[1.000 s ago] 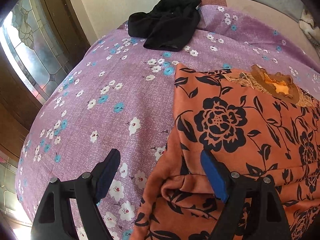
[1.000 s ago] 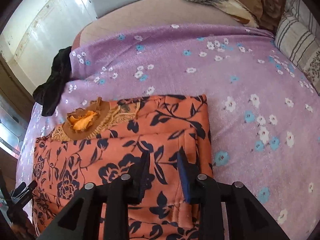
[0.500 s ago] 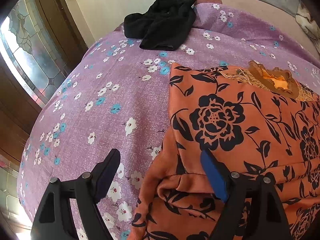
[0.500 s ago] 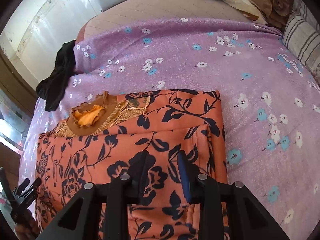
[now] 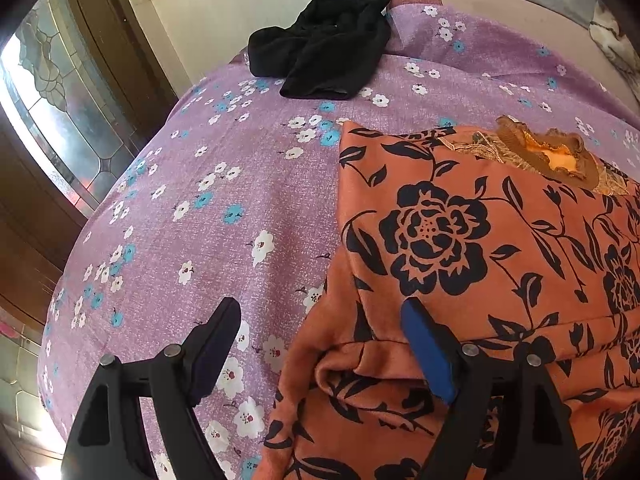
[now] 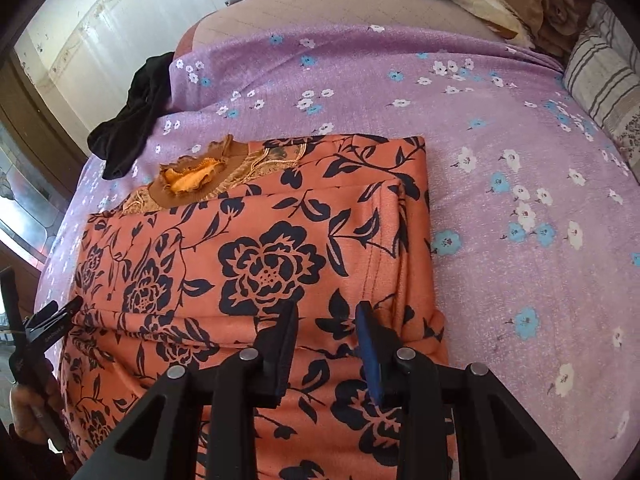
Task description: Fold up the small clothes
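orange floral garment (image 6: pixel 280 264) folded on purple bedsheet (image 6: pixel 500 128), black cloth (image 5: pixel 324 60) at far left corner.
left gripper (image 5: pixel 320 344) gapes over the garment's left edge; right gripper (image 6: pixel 326 344) hangs part open, gripping nothing. striped pillow (image 6: pixel 604 80) cut off at right; near hem hidden.

Bare purple bedsheet (image 6: pixel 500 128) right of orange garment (image 6: pixel 280 248), black cloth (image 5: pixel 324 60) at far-left edge, pillow (image 6: pixel 604 80) far right

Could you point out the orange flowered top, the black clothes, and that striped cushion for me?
orange flowered top (image 6: pixel 272 264): right wrist view, on the big black rose.
black clothes (image 5: pixel 324 52): left wrist view, middle of the heap.
striped cushion (image 6: pixel 604 76): right wrist view, on its striped face.
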### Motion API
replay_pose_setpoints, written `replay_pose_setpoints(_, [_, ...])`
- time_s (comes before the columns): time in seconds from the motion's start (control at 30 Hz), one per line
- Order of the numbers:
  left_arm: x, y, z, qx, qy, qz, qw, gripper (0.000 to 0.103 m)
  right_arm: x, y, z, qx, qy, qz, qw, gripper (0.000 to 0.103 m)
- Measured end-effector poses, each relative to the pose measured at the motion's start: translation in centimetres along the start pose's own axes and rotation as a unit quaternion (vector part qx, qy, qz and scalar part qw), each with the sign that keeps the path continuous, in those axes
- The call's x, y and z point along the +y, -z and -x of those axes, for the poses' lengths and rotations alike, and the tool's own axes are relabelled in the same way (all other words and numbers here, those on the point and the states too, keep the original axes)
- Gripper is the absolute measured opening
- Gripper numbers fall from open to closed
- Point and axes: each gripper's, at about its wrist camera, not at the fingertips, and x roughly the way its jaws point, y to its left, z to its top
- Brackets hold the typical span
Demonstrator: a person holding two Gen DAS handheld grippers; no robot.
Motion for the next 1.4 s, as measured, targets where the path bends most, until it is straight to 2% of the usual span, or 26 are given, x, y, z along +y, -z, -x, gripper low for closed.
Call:
replay_pose_setpoints(0.13, [-0.2,-0.1,0.9,-0.017,0.002,-0.003,0.9999,0.083,-0.9,0.2,0.7,-0.014,0.0,0.001,1.0,0.033])
replay_pose_setpoints(0.33, [-1.2,-0.3,2.0,-0.046,0.001,-0.018,0.9988,0.083,-1.2,0.3,0.3,-0.035,-0.025,0.006,0.999,0.033])
replay_pose_setpoints(0.53, [-2.3,-0.2,2.7,-0.073,-0.009,-0.048,0.9962,0.083,-0.8,-0.2,-1.6,-0.016,-0.046,0.003,0.999,0.034])
replay_pose_setpoints(0.83, [-3.6,0.1,3.2,-0.083,-0.004,-0.072,0.994,0.083,-0.4,-0.1,-2.4,-0.003,-0.044,0.005,0.999,0.033])
replay_pose_setpoints(1.0, [-3.3,0.0,2.9,-0.076,0.001,-0.063,0.9952,0.083,-0.6,-0.4,-1.5,-0.018,-0.047,-0.002,0.999,0.033])
replay_pose_setpoints(1.23, [-3.3,0.2,2.2,-0.065,-0.005,-0.063,0.9959,0.083,-1.0,-0.3,-2.2,-0.002,-0.055,-0.017,0.998,0.033])
replay_pose_setpoints(1.4, [-3.5,0.3,3.2,-0.079,0.002,-0.064,0.9949,0.083,-1.1,-0.2,-1.1,-0.016,-0.06,-0.022,0.998,0.033])
